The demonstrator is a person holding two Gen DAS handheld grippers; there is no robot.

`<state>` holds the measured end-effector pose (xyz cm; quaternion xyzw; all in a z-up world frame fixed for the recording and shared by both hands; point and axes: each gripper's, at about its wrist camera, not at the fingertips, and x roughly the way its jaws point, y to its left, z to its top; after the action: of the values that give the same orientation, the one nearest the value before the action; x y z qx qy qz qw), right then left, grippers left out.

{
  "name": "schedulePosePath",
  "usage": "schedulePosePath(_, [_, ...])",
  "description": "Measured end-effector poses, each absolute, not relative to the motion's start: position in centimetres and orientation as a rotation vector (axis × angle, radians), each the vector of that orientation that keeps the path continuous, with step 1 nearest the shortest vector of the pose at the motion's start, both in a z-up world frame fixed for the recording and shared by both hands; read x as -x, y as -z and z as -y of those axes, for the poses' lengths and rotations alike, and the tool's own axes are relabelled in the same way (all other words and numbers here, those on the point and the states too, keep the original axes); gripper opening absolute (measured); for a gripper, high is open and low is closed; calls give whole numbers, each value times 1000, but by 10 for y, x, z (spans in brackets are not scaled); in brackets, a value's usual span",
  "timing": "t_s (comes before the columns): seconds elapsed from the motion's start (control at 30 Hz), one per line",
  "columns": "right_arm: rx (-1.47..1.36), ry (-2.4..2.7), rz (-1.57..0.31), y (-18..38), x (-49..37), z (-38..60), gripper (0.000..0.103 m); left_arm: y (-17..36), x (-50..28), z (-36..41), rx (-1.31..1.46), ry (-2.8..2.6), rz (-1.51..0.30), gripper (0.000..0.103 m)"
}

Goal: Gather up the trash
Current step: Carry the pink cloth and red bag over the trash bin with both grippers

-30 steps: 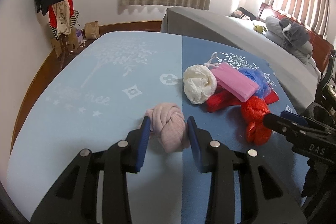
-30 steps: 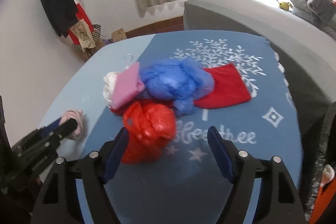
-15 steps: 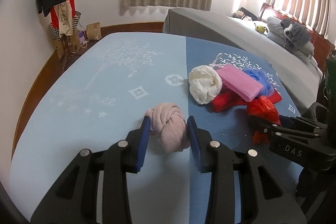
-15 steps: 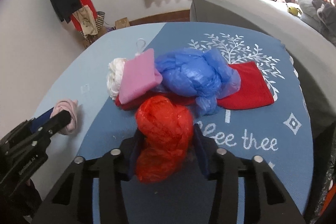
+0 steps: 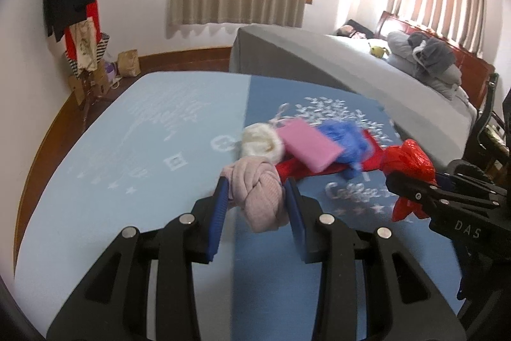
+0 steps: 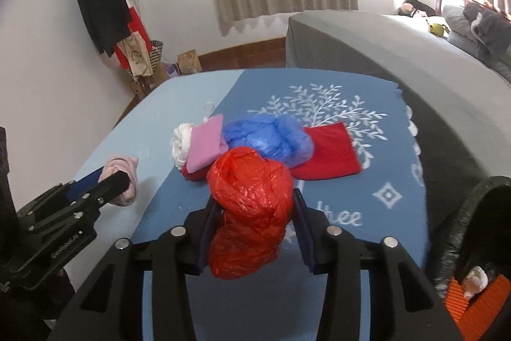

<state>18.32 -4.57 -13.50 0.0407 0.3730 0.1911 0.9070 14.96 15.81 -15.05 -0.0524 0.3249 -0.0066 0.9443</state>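
Observation:
My left gripper (image 5: 257, 186) is shut on a pale pink knotted cloth bundle (image 5: 262, 206), held just above the blue blanket (image 5: 143, 149). In the right wrist view, my right gripper (image 6: 255, 200) is shut on a crumpled red plastic bag (image 6: 252, 181), also raised off the blanket. Beyond both lies a pile: a white bag (image 5: 262, 143), a pink pouch (image 5: 306, 146), a blue plastic bag (image 6: 268, 139) and a red cloth (image 6: 329, 152). The left gripper (image 6: 108, 176) with its pink bundle (image 6: 127, 168) shows at the left of the right wrist view.
A grey-covered bed (image 6: 399, 53) runs along the far right. A coat rack with bags (image 5: 80, 21) stands in the left corner. A black-lined bin (image 6: 479, 213) with an orange part and a white scrap sits at the lower right, beside the blanket's edge.
The right gripper's jaws closed onto the red bag and lifted it. The left gripper rose with the pink bundle and shifted toward the pile.

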Motion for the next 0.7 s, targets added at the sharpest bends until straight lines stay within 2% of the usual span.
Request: schedulePosePath(0.7, [-133,-266,-679,96,-135,154,44,120,-135,-51,57,228,-604,35])
